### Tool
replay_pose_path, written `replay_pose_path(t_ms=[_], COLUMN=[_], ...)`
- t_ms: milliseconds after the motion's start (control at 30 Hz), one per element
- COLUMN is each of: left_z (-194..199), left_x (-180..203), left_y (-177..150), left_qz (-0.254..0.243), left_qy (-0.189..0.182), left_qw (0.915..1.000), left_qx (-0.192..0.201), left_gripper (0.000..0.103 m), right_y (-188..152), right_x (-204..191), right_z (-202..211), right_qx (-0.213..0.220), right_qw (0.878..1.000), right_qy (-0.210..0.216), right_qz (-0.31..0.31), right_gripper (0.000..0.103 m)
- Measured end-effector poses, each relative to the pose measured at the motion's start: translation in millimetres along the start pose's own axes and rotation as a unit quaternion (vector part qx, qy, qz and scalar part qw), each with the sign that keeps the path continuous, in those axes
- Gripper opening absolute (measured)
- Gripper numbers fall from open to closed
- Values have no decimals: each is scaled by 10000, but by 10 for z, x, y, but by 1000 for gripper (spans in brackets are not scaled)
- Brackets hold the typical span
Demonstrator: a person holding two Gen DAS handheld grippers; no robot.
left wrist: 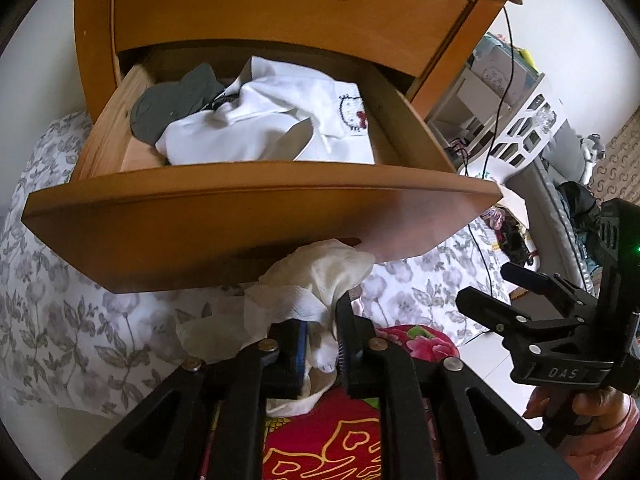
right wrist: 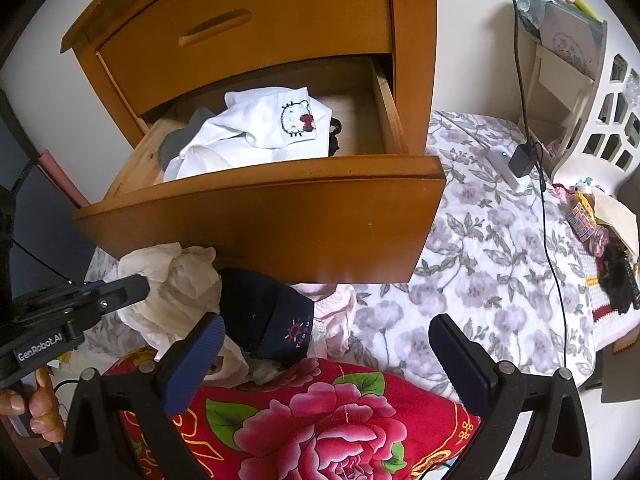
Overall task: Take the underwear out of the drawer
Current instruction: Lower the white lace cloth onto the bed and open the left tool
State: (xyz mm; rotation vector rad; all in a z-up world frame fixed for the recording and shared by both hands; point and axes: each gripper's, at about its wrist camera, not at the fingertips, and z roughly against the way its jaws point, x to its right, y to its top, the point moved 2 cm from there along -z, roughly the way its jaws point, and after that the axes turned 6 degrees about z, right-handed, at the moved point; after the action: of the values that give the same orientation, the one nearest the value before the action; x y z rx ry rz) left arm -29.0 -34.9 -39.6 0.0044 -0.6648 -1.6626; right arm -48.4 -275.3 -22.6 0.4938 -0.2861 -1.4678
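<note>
The wooden drawer (left wrist: pixel 240 232) (right wrist: pixel 280 220) is pulled out. Inside lie a white garment with a cat embroidery (left wrist: pixel 280 120) (right wrist: pixel 260 124) and a grey garment (left wrist: pixel 168 104) (right wrist: pixel 180 140). My left gripper (left wrist: pixel 320 344) (right wrist: pixel 132 286) is shut on a cream underwear piece (left wrist: pixel 316 276) (right wrist: pixel 176 280), held below the drawer front. My right gripper (right wrist: pixel 330 356) (left wrist: pixel 484 283) stands open with nothing between its fingers, just in front of a dark navy underwear piece (right wrist: pixel 272 312) and a pink one (right wrist: pixel 336 300) lying under the drawer front.
A red floral cushion (right wrist: pixel 320 420) (left wrist: pixel 320 440) lies directly below both grippers. A grey floral bedspread (right wrist: pixel 500 248) (left wrist: pixel 60 320) carries a charger and black cable (right wrist: pixel 524 160). A white lattice basket (right wrist: pixel 608 120) and clutter (right wrist: pixel 608 248) stand at the right.
</note>
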Motion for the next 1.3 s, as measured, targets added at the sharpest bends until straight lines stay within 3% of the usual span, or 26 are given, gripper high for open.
replay_pose_path(t_ms=[100, 400, 667, 733, 833, 900, 933, 1300], left_z=[-8, 46, 106, 122, 155, 173, 183, 296], left_x=[-14, -57, -126, -133, -148, -160, -162, -243], left_y=[-4, 10, 17, 12, 14, 21, 25, 51], left_qz=[44, 140, 265, 289, 335, 368, 380, 415], left_qy=[-19, 31, 116, 123, 69, 42, 35, 108], left_qw=[10000, 9999, 9994, 9992, 9989, 9985, 9983, 9956], left_qx=[-13, 86, 204, 246, 331, 394, 449, 829], left_gripper=[39, 54, 58, 67, 69, 85, 87, 92], right_y=[-2, -3, -14, -10, -7, -4, -4, 13], right_x=[-7, -14, -61, -64, -66, -72, -73, -134], right_z=[-10, -29, -46, -48, -48, -42, -42, -41], right_qx=[-17, -52, -90, -94, -93, -92, -91, -110], right_qw=[10000, 10000, 9999, 9999, 9999, 9999, 9999, 9997], right_qy=[-3, -20, -21, -27, -44, -48, -48, -70], right_qz=[9, 23, 96, 100, 104, 112, 116, 197], right_gripper=[103, 103, 103, 103, 103, 103, 103, 103])
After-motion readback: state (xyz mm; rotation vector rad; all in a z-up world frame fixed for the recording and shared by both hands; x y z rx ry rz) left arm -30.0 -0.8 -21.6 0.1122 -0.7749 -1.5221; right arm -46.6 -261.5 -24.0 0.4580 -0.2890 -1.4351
